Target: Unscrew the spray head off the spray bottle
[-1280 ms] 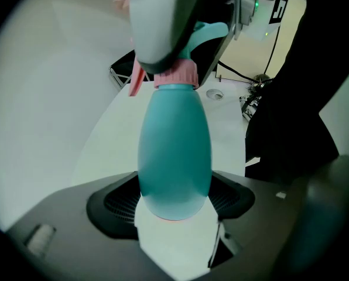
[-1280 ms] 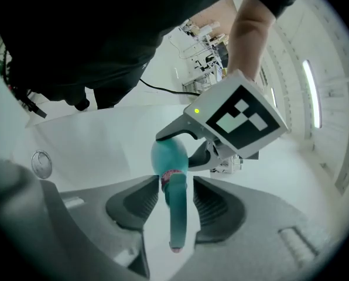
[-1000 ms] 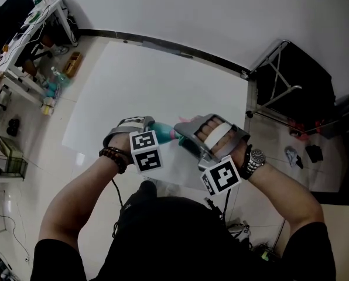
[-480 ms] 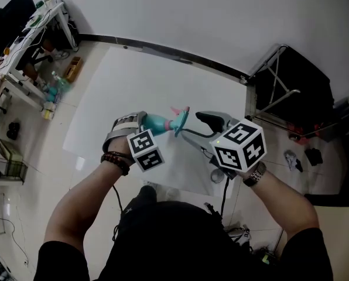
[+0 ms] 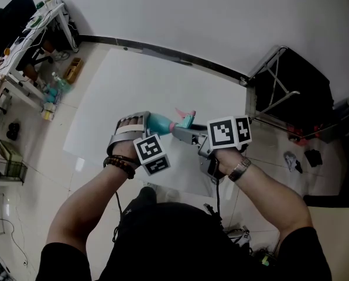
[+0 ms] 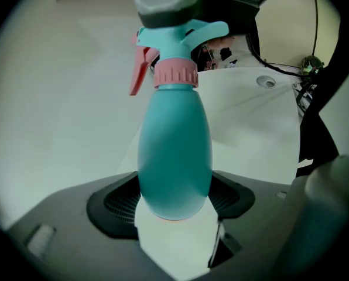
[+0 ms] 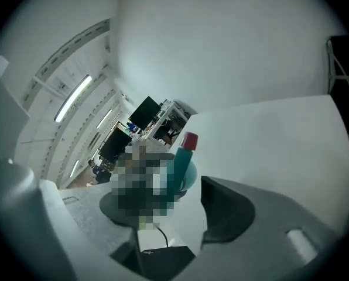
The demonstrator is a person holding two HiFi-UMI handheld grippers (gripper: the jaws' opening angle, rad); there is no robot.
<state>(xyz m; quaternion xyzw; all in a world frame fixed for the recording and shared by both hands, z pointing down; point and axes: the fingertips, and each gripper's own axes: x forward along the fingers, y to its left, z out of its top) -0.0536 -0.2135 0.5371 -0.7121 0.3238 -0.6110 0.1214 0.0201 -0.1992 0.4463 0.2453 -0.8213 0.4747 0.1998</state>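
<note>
A teal spray bottle (image 5: 161, 123) (image 6: 174, 151) is held in the air, lying nearly level, with my left gripper (image 5: 153, 123) (image 6: 174, 202) shut on its round base. Its pink collar (image 6: 175, 74), teal spray head (image 5: 187, 120) (image 6: 189, 33) and pink trigger (image 6: 140, 70) point towards my right gripper (image 5: 185, 133) (image 7: 168, 192). That gripper is open. Seen end-on in the right gripper view, the spray head (image 7: 179, 163) with its red nozzle (image 7: 189, 140) lies between the jaw tips. A white gap shows beside the right pad (image 7: 224, 208). One grey jaw covers the head's top in the left gripper view.
A white sheet (image 5: 133, 81) lies on the floor below. A cluttered desk (image 5: 37, 19) stands at the far left, a black folding stand (image 5: 291, 78) at the right. A cable (image 6: 280, 69) and a small round disc (image 6: 269, 82) lie beyond the sheet.
My right gripper rolled over from palm-up to cube-up, drew off the spray head, then came back to it. The left gripper and bottle shifted slightly right.
</note>
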